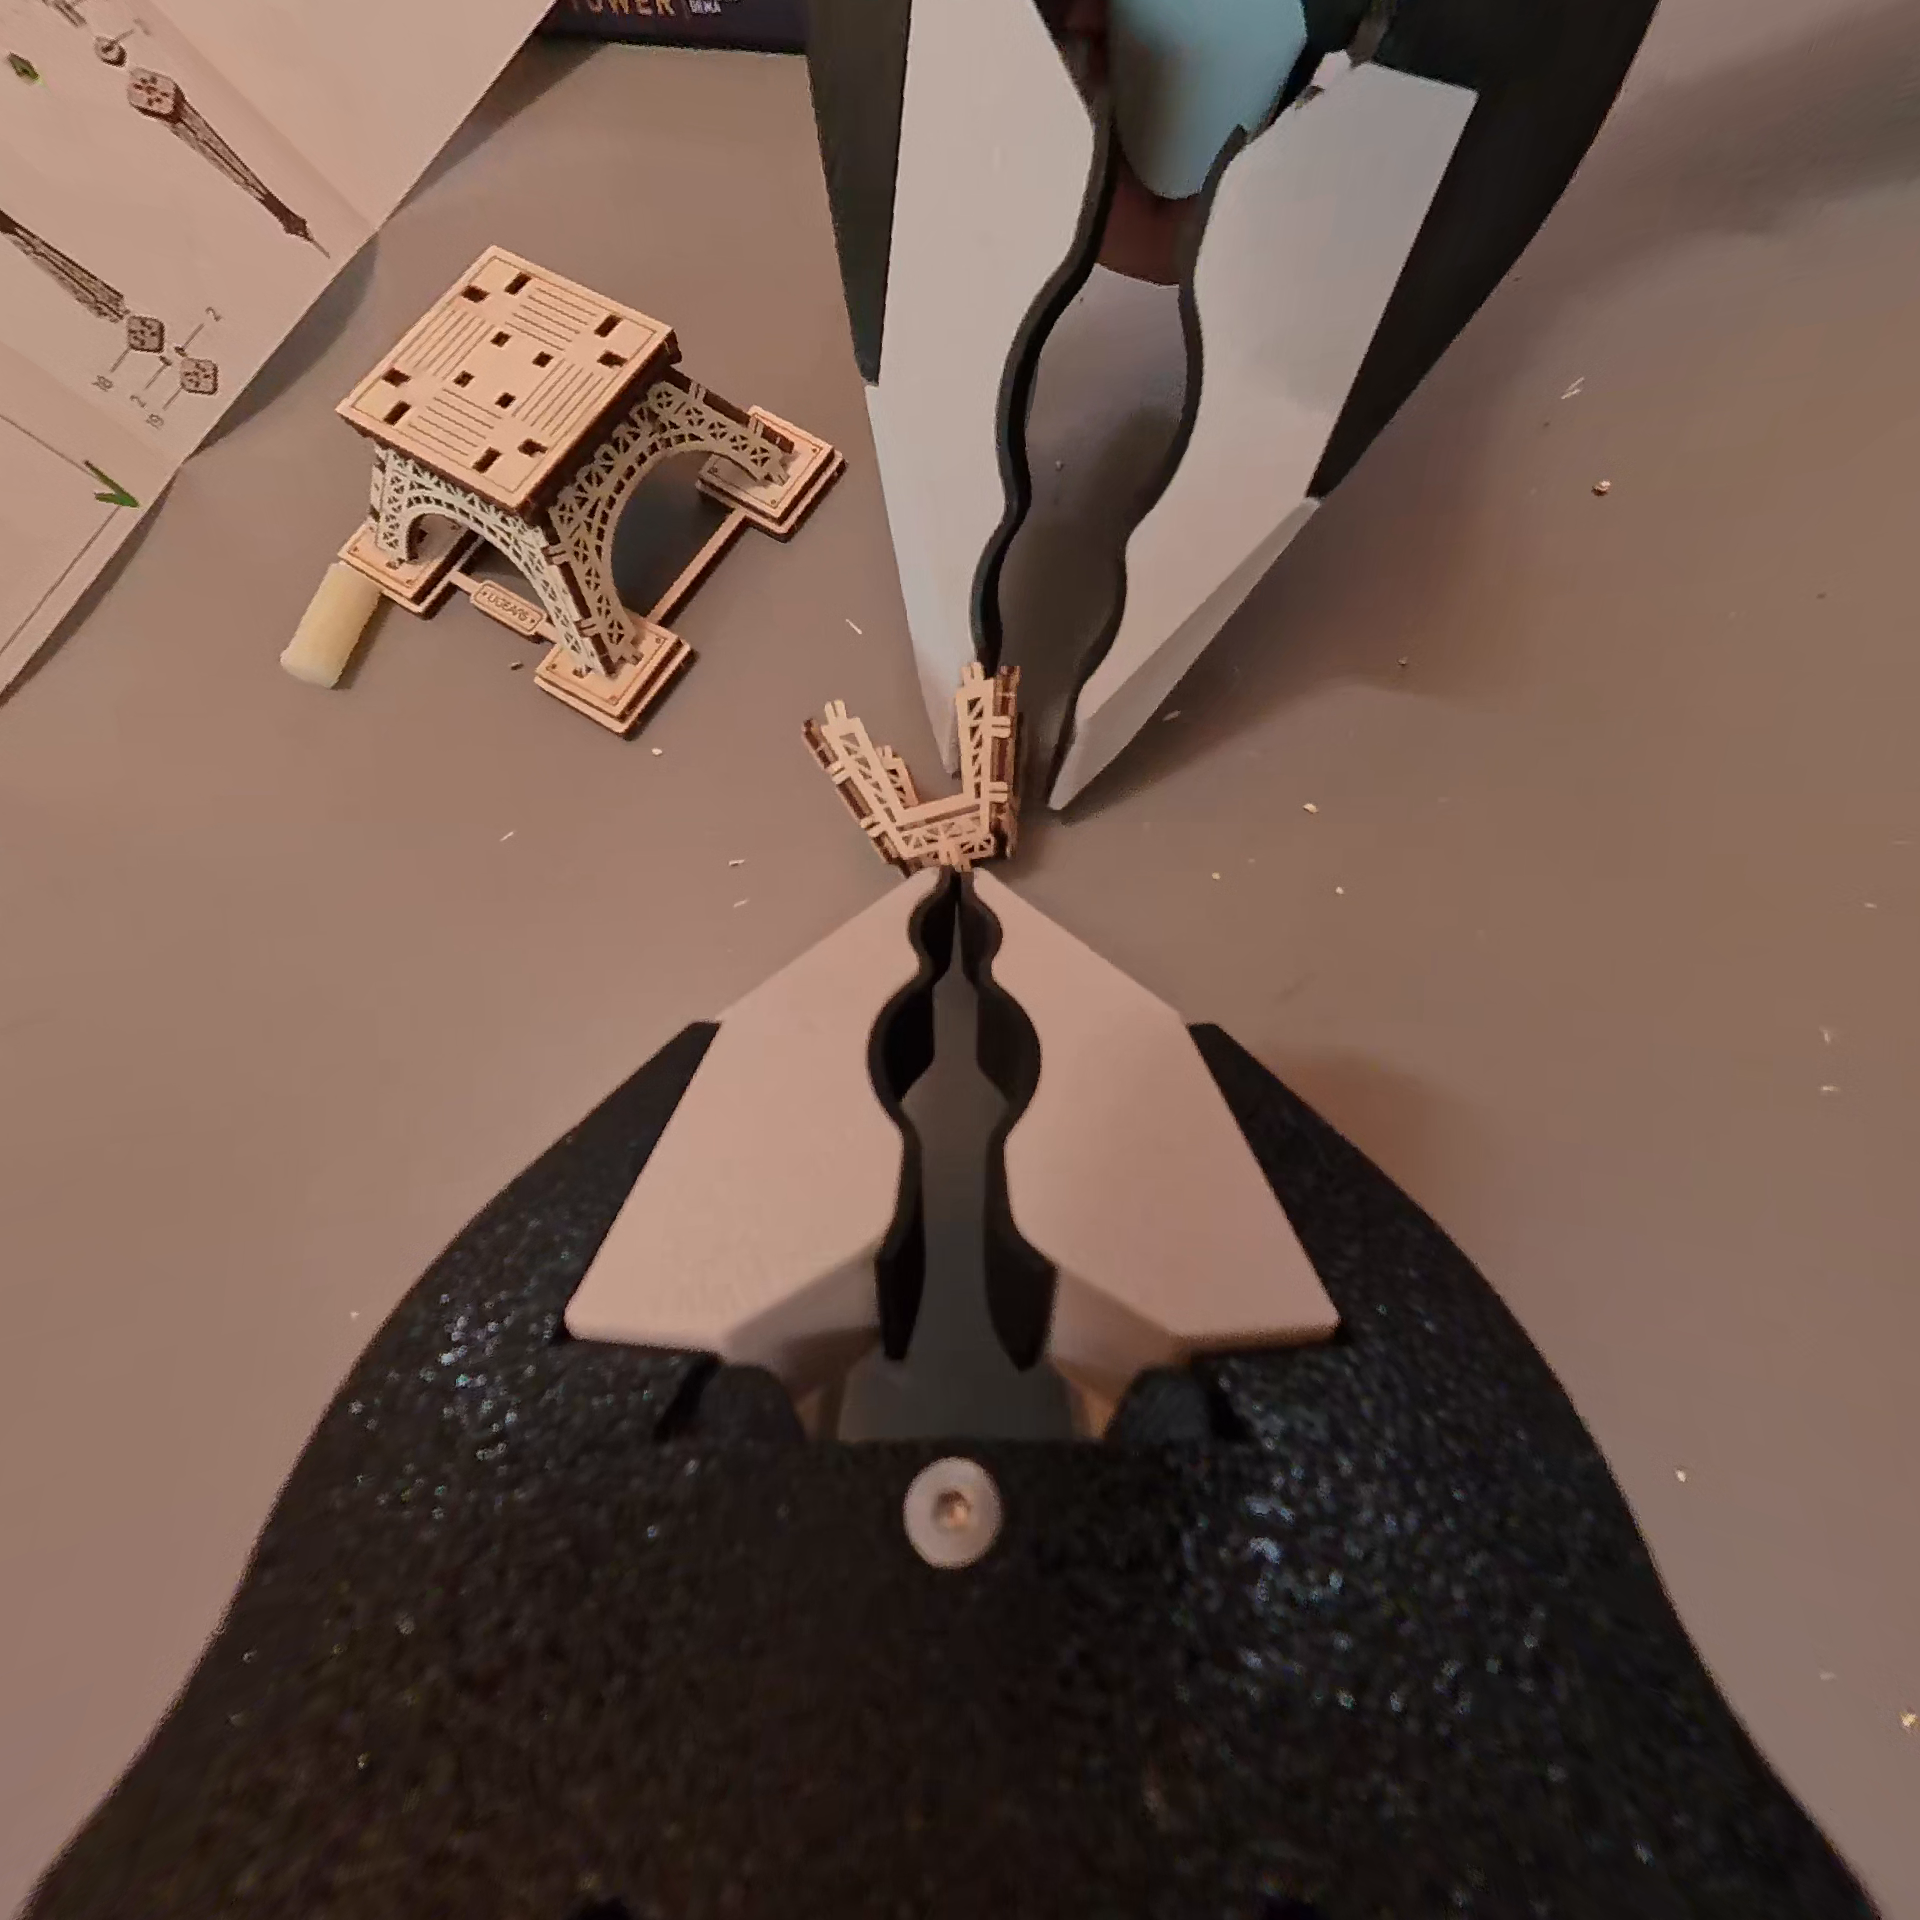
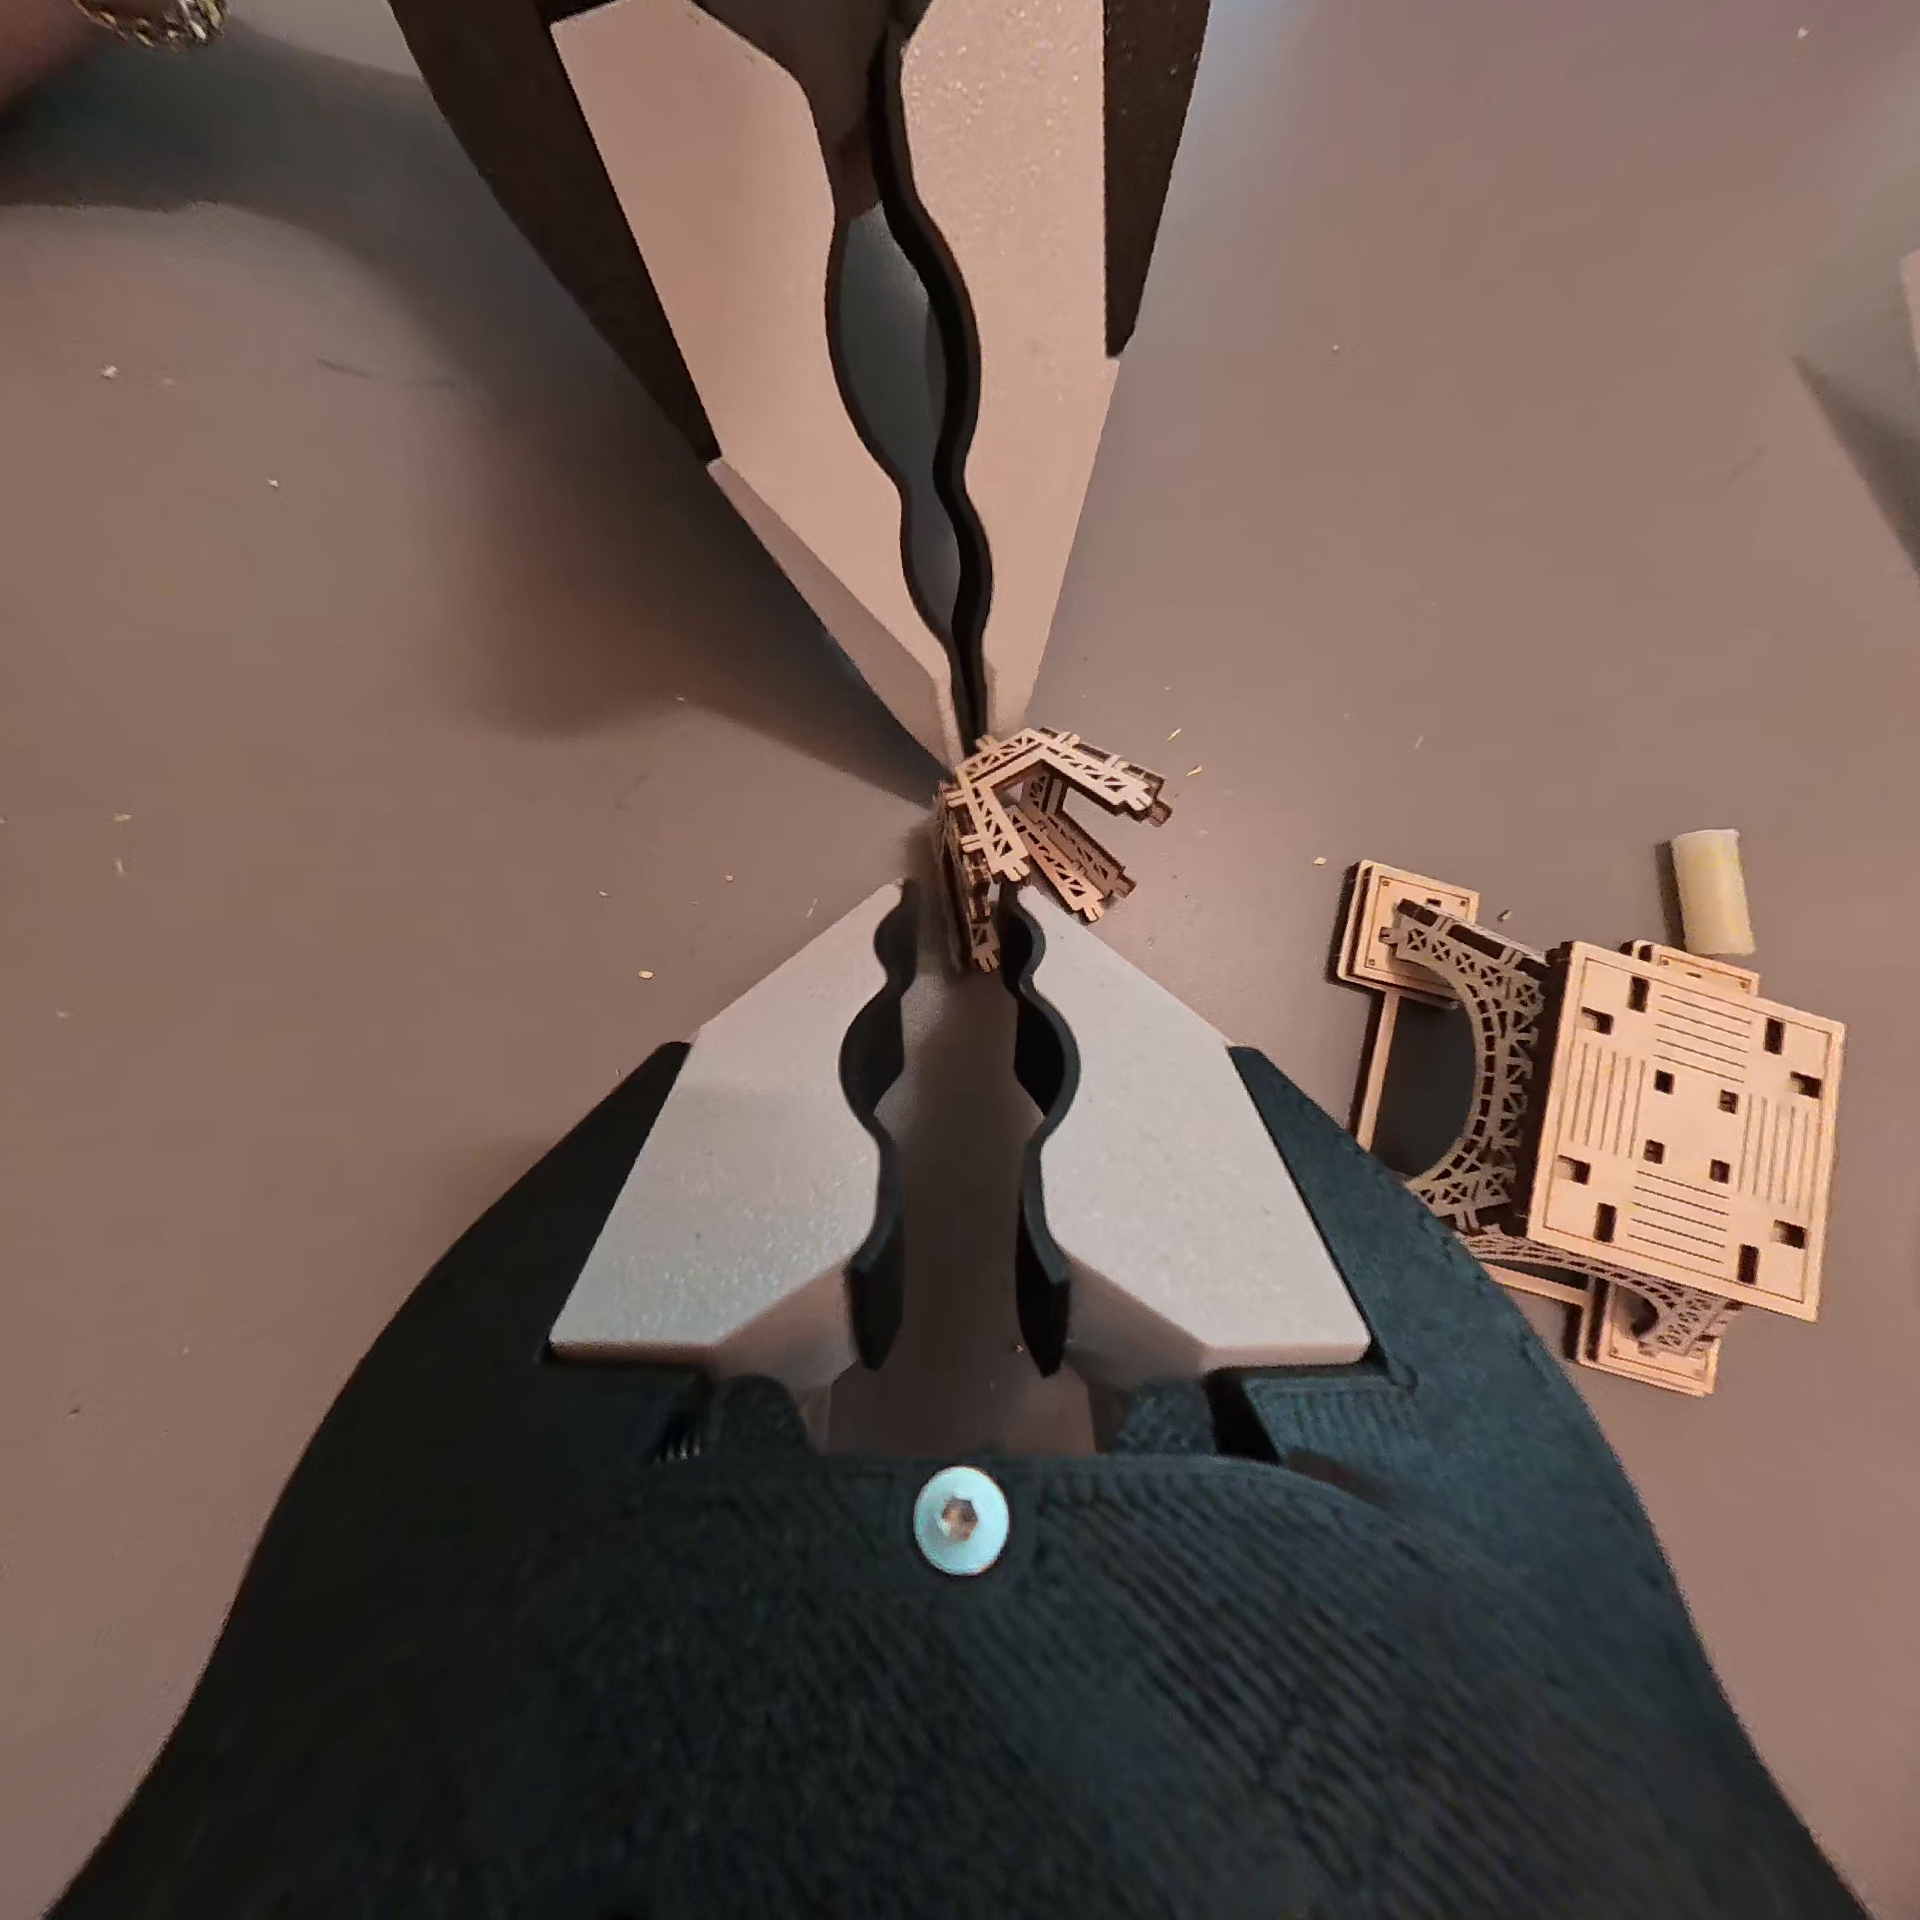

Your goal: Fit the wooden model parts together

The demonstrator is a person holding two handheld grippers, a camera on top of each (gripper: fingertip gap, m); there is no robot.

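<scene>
A small U-shaped wooden lattice part (image 1: 935, 821) is held between both grippers just above the grey table. My left gripper (image 1: 956, 883) is shut, its tips pinching the part's lower edge. In the right wrist view it comes from the top (image 2: 971, 727). My right gripper (image 2: 961, 904) is shut on one arm of the same part (image 2: 1039, 810). In the left wrist view it reaches in from above (image 1: 1003, 779). The assembled wooden tower base (image 1: 540, 457) with a slotted square top stands to the left, and shows at the right in the right wrist view (image 2: 1662, 1122).
A pale yellow wax stick (image 1: 327, 634) lies against the base's corner, and is seen again in the right wrist view (image 2: 1709, 894). A printed instruction sheet (image 1: 156, 260) covers the far left. A dark box edge (image 1: 675, 16) is at the top. Wood crumbs dot the table (image 1: 1455, 935). My two grippers' fingertips are within a few centimetres of each other. The pale yellow wax stick (image 1: 327, 634) is about equally far from each gripper, around 15 cm. Look for it in the right wrist view (image 2: 1709, 878) too.
</scene>
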